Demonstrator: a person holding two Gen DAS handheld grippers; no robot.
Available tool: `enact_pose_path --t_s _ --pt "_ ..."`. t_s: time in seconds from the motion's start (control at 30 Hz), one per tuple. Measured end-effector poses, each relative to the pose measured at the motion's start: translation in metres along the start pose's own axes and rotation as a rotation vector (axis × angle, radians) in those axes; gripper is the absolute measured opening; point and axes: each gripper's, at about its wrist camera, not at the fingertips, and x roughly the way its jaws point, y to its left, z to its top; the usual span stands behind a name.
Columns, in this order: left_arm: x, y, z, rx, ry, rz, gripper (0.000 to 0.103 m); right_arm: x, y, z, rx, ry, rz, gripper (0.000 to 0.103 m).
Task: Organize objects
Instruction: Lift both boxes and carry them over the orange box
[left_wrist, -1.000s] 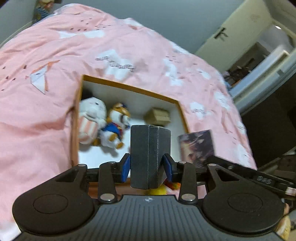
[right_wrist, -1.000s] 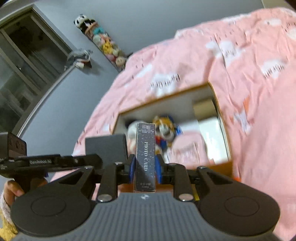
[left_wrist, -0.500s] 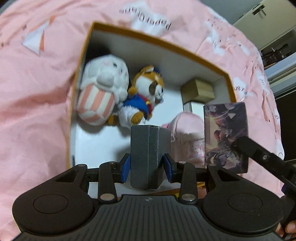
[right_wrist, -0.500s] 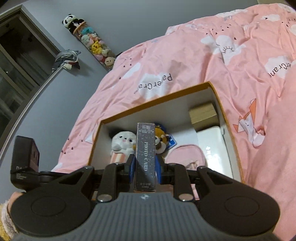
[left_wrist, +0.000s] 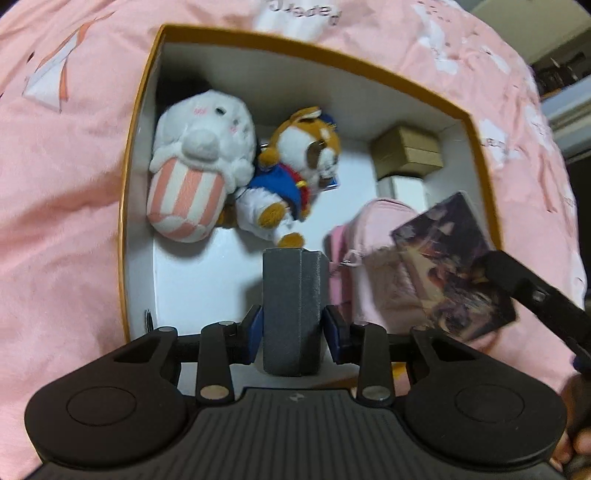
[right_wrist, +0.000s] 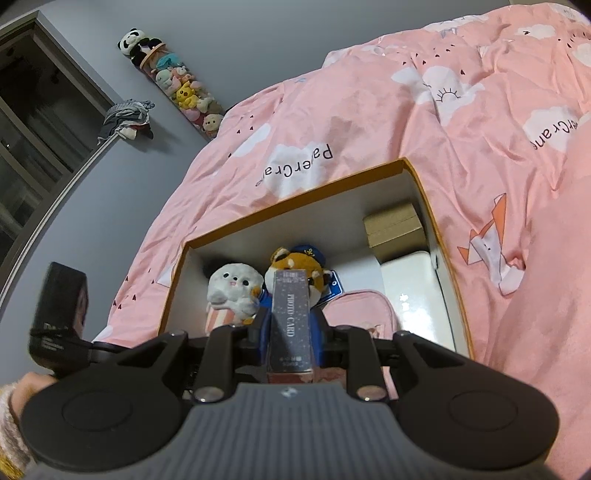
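An orange-rimmed box (left_wrist: 127, 206) with a white inside lies on the pink bedspread; it also shows in the right wrist view (right_wrist: 288, 212). In it are a white plush (left_wrist: 199, 166), a fox plush (left_wrist: 295, 173), a pink pouch (left_wrist: 369, 258), a small brown carton (left_wrist: 410, 151) and a white case (right_wrist: 413, 291). My left gripper (left_wrist: 293, 325) is shut on a dark grey box (left_wrist: 293, 306) over the box's near part. My right gripper (right_wrist: 290, 336) is shut on a dark photo card box (right_wrist: 290, 321), also seen at the right of the left wrist view (left_wrist: 454, 266), above the pouch.
The pink bedspread (right_wrist: 406, 110) surrounds the box on all sides. A grey wall with a hanging column of plush toys (right_wrist: 173, 83) and a dark window stand at the back left. The left gripper's body (right_wrist: 59, 306) shows at the left of the right wrist view.
Both grippers have moved closer over the box with their loads. The photo card box has tilted and come lower over the pink pouch.
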Motion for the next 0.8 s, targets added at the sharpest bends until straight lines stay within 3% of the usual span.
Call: enact_pose_path --t_s 0.3,0.57,0.7,0.8 --pt "0.009 -0.014 0.008 0.068 0.069 0.103 0.039 0.001 0.003 -0.001 0.001 -0.003 0.01 0.024" --pt "0.025 -0.006 0.009 -0.068 0.044 0.01 0.037 0.0 0.001 -0.002 -0.01 -0.011 -0.006 0.024" --pt "0.027 0.015 0.009 -0.163 0.072 -0.077 0.037 0.002 0.001 -0.003 -0.011 -0.007 -0.002 0.024" --pt "0.026 0.017 0.01 -0.135 0.085 -0.073 0.039 0.003 0.001 -0.003 -0.011 -0.004 -0.003 0.024"
